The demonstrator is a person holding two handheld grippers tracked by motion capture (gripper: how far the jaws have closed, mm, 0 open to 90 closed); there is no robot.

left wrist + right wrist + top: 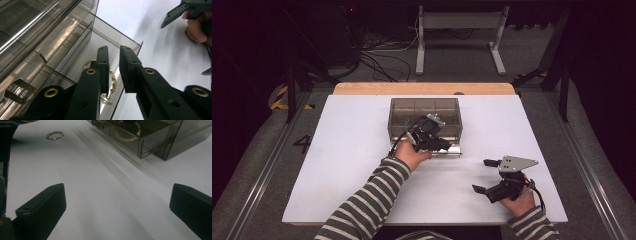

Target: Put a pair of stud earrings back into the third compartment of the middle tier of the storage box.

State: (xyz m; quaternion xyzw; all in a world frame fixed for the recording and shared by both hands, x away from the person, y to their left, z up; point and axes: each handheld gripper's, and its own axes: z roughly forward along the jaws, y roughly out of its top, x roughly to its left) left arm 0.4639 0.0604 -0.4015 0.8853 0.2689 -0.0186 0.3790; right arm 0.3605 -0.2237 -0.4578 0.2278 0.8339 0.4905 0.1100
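A smoky clear drawer box [424, 112] stands mid-table with its lower drawer [451, 151] pulled out toward me. A gold chain [113, 81] lies in that drawer [117, 37]. My left gripper [443, 145] hangs just above the drawer; in the left gripper view its jaws [114, 50] stand a little apart with nothing between them. Lower right on the board, my right gripper [481, 175] is wide open and empty. From the right gripper view [117, 195] I see the chain [122, 138] in the drawer [155, 140], and a gold twisted ring [47, 136] lies on the board.
The white board [352, 165] covers a wooden table. The drawer's clear handle [18, 90] shows low in the left gripper view, and the right gripper's finger [172, 15] shows at its top. A metal frame [459, 22] and cables [377, 60] lie on the floor beyond.
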